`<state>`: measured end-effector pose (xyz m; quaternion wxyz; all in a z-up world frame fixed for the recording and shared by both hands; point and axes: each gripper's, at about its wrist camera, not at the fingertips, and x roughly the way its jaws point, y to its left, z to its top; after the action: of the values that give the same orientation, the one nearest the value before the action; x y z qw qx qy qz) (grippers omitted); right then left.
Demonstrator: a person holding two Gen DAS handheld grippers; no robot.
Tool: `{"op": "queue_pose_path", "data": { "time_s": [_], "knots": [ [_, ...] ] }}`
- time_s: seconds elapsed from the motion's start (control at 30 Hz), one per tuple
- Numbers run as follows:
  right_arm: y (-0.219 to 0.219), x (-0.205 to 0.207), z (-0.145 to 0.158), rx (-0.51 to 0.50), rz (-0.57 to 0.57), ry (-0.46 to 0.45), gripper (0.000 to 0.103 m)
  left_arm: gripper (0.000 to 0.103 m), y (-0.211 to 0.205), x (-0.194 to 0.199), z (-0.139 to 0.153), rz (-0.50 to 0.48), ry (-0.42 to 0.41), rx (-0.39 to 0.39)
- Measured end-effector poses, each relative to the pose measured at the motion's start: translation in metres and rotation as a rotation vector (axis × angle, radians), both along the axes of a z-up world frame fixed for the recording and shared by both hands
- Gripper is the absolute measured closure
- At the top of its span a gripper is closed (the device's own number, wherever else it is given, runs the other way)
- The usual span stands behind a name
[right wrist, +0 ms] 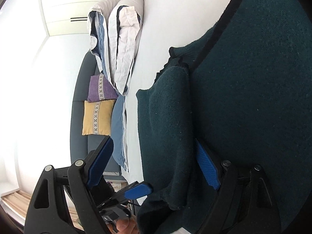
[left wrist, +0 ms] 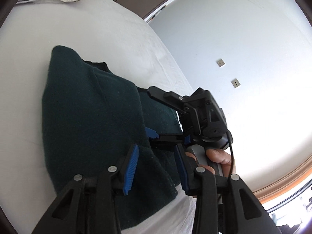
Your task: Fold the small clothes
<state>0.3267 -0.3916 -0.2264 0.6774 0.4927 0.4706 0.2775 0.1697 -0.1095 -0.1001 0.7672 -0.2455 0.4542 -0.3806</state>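
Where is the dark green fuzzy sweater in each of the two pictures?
Left wrist view: the dark green knitted sweater lies in the middle and lower left, on the white bed sheet.
Right wrist view: it fills the right half of the picture, with a folded part in the middle.
Shared landmark: the white bed sheet under the sweater shows in both, and so does the rumpled pale duvet at the far end of the bed.

You find no readable text, label, brand, number or sign in either wrist view; nothing legible stands on any cloth, bedding, wall fitting or tool you hold.
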Motion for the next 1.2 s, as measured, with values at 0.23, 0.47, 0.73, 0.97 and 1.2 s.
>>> {"op": "queue_pose_path", "data": {
  "time_s": [0.23, 0.47, 0.73, 0.97, 1.2],
  "knots": [
    [0.013, -0.005, 0.004, -0.091, 0.037, 0.009, 0.022, 0.062, -0.006, -0.035, -0.017, -0.044, -0.043, 0.125],
    [0.034, -0.003, 0.003, -0.309, 0.08, 0.056, 0.085, 0.062, -0.016, -0.041, -0.032, -0.036, -0.049, 0.17],
    [0.018, -0.009, 0.032, -0.452, 0.106, 0.004, 0.091, 0.055, -0.01, -0.051, -0.019, -0.039, -0.074, 0.134],
    [-0.04, -0.018, 0.05, -0.502, 0.063, 0.0, 0.092, 0.049, -0.01, -0.054, 0.0, -0.048, -0.127, 0.119],
    [-0.101, -0.025, 0.054, -0.528, -0.003, 0.019, 0.092, 0.049, 0.021, -0.046, 0.006, -0.061, -0.143, 0.121]
  ]
}}
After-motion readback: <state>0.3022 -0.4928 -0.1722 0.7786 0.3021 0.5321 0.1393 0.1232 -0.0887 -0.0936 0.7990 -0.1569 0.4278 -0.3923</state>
